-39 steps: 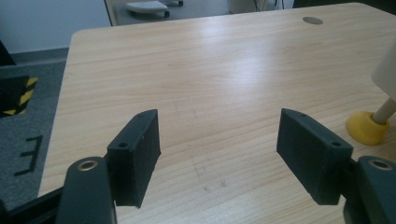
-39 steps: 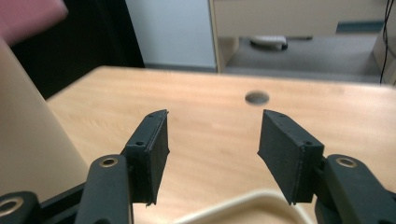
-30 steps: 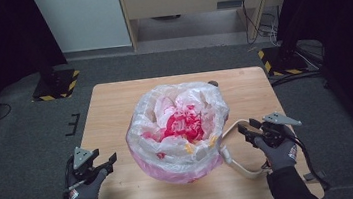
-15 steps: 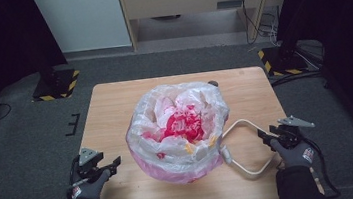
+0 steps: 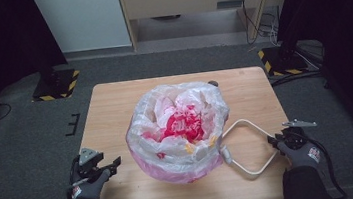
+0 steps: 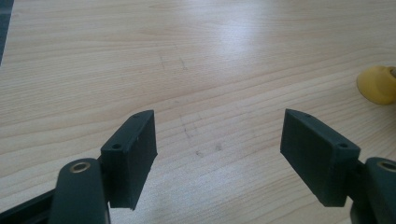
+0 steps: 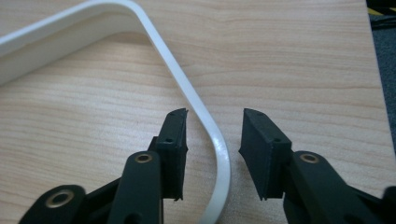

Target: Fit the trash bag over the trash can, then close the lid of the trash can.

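The right gripper [image 5: 273, 140] has slid out toward the right edge of the table [image 5: 114, 101] since a second ago, and the white handle [image 5: 250, 144] has swung out with it. Before, that loop lay tucked close to the bucket; now it reaches well out to the right. I think this means the bucket is getting ready to be lifted or pulled by its handle.

In the right gripper view the jaws stand a little apart, one on each side of the white handle [image 7: 205, 121]. They are around it but do not squeeze it.

The left gripper [image 5: 107, 166] sits at the lower left of the high view, just beside the bucket. It has hardly moved. Its jaws are wide open and hold nothing, with bare wood between them.

The bucket with the plastic bag [image 5: 180, 124] stands upright in the middle of the table, its mouth facing up. The handle lies flat, its long way running from the bucket toward the lower right.
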A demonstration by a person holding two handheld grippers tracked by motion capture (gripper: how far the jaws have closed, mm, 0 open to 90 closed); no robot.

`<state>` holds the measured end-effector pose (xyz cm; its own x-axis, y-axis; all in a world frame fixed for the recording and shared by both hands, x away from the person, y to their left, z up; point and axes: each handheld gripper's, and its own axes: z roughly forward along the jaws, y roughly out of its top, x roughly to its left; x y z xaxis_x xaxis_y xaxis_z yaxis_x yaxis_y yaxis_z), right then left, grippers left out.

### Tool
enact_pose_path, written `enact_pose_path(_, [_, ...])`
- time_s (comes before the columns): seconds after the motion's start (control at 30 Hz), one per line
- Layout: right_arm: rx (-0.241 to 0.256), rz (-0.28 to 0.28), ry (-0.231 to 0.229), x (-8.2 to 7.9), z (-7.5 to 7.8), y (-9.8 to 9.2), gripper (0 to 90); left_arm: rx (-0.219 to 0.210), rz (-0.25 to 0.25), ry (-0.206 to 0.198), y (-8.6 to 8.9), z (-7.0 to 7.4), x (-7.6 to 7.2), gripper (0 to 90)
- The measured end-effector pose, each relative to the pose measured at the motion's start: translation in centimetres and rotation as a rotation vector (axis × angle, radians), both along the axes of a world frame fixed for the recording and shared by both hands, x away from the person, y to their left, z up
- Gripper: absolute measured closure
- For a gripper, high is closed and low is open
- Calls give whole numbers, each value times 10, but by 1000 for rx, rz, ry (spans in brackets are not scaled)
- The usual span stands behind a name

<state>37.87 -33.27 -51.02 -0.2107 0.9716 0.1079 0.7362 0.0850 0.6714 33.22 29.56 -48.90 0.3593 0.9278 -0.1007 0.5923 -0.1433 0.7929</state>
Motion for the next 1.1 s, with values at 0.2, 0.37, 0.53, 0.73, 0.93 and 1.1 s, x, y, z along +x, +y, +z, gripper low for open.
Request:
enact_pose_path(0.2, [-37,31,34,3,-4,3,698,-1,-1,6,0,-1,2,263])
enact_pose_path(0.37, [-67,37,52,6,-4,5,775,-3,-2,4,1,-1,2,262])
enact_pose_path(0.53, [-23,3,59,6,0,6,783,-3,-1,5,1,-1,2,263])
enact_pose_path(0.73, [77,-79,22,6,8,4,783,-4,-2,3,0,0,2,263])
enact_pose_path(0.93, [156,-148,-86,5,27,6,783,-4,-6,-9,-1,1,3,263])
enact_pose_path(1.1, [189,-193,-191,3,42,8,777,-3,-13,-13,-3,2,2,263])
